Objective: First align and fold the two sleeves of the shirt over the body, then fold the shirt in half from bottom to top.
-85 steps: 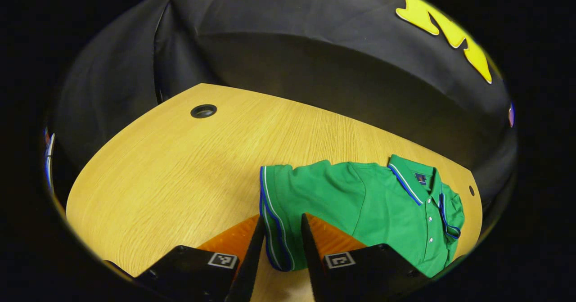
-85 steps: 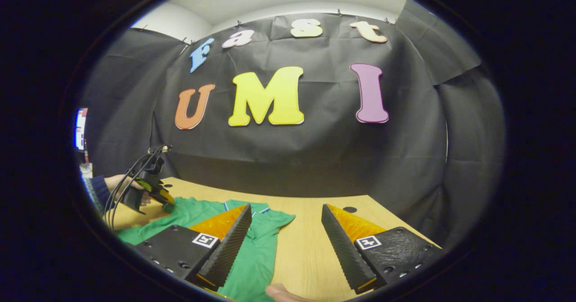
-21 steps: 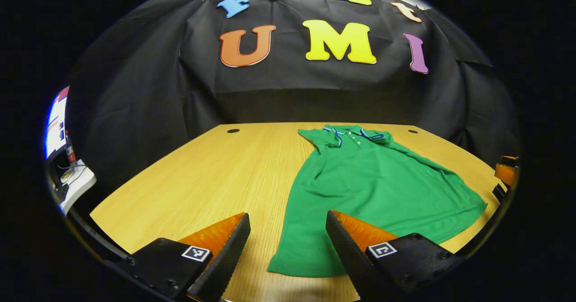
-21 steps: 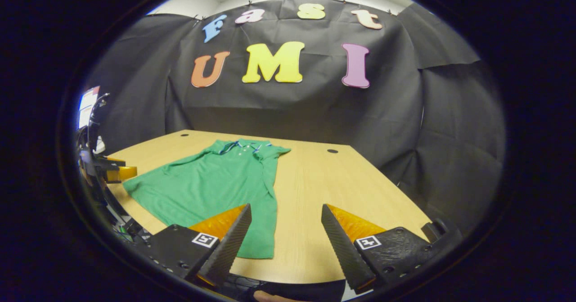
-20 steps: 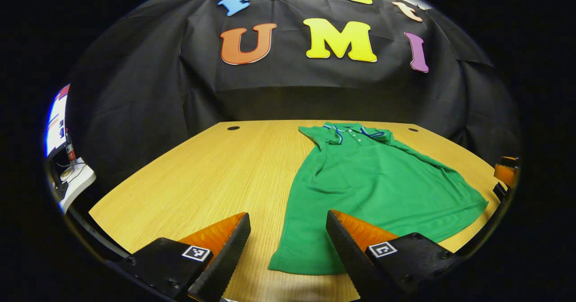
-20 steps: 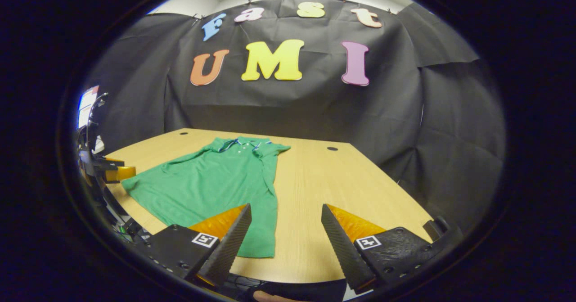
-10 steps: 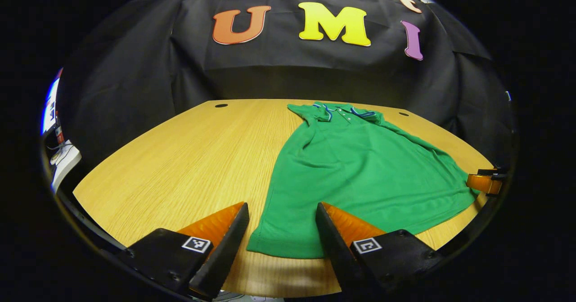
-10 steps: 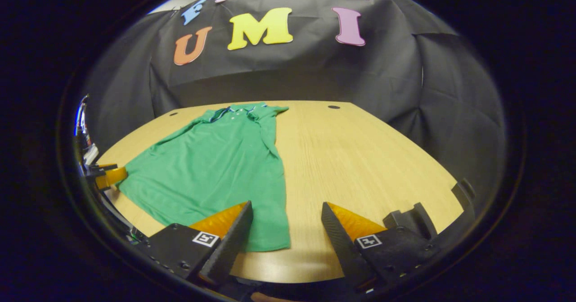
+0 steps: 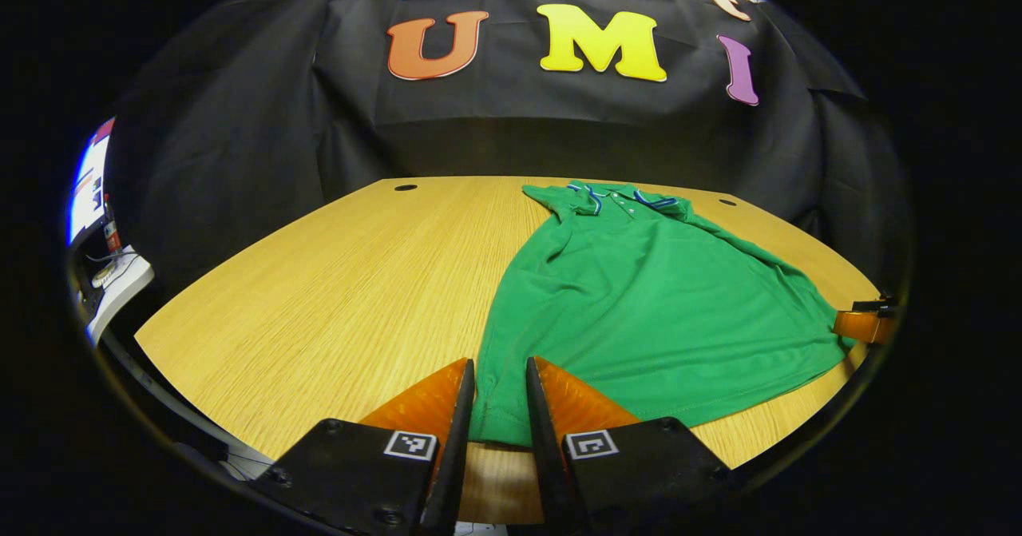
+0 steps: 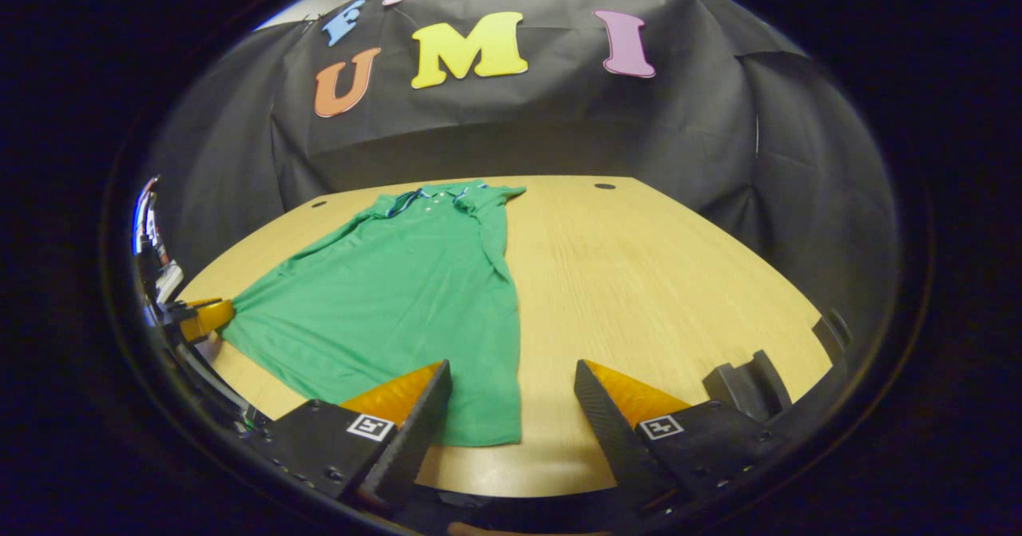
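Since half a second ago, the left gripper (image 9: 499, 392) has narrowed its fingers from a wide gap to a slim one, and they are now sitting on either side of the near left corner of the shirt (image 9: 647, 304) hem. In the left gripper view the green cloth is lying in that narrow gap; whether both fingers are actually pressing on it cannot be told. The shirt, a green polo with a blue-and-white trimmed collar (image 9: 619, 198), is lying flat on the wooden table (image 9: 335, 280), collar toward the black cloth wall (image 9: 239, 136) and hem toward the near edge, with both sleeves already folded in over the body. In the right gripper view, the right gripper (image 10: 511, 396) is hovering with its fingers spread wide near the right corner of the shirt (image 10: 399, 296) hem, gripping nothing; the hem corner is lying between the fingers, nearer the left one. At the far left of that view, the left gripper (image 10: 204, 316) is showing at the opposite hem corner.
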`<state>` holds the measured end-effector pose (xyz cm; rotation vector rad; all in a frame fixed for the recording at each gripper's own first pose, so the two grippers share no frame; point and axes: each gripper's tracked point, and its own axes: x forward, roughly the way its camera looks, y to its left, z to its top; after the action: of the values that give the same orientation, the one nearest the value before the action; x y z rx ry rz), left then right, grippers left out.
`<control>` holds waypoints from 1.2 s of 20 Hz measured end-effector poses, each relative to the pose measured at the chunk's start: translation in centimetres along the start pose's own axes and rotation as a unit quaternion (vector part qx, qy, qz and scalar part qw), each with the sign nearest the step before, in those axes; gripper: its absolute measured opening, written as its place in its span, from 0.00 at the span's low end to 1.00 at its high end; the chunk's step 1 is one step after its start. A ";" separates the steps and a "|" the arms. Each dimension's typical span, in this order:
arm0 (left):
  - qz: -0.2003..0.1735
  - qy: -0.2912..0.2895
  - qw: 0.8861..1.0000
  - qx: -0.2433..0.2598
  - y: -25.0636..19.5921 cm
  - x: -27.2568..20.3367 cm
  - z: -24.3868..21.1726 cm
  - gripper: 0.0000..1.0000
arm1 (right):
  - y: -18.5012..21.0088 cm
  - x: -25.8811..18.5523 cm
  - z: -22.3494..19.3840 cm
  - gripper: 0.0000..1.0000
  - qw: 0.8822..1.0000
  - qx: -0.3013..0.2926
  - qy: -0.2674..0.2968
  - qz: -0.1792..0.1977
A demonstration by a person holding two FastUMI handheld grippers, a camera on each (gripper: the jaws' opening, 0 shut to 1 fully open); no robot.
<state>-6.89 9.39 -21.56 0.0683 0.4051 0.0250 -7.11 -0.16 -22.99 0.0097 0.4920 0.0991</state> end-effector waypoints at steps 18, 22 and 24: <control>-0.049 -0.040 0.998 -0.015 -3.0 0.1 4.4 0.06 | 3.4 0.8 4.7 0.02 0.995 -0.047 -0.063 0.059; -0.055 -0.085 0.995 -0.022 -3.3 0.7 9.0 0.06 | 4.7 0.1 9.2 0.02 0.987 -0.084 -0.115 0.071; -0.063 -0.101 0.993 -0.025 -3.7 1.1 11.2 0.06 | 5.0 0.7 10.9 0.02 0.985 -0.092 -0.124 0.077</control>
<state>-1.38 5.10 -12.01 -0.0035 0.2052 -0.0957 -1.81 5.10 -13.58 -0.1190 0.2304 0.2912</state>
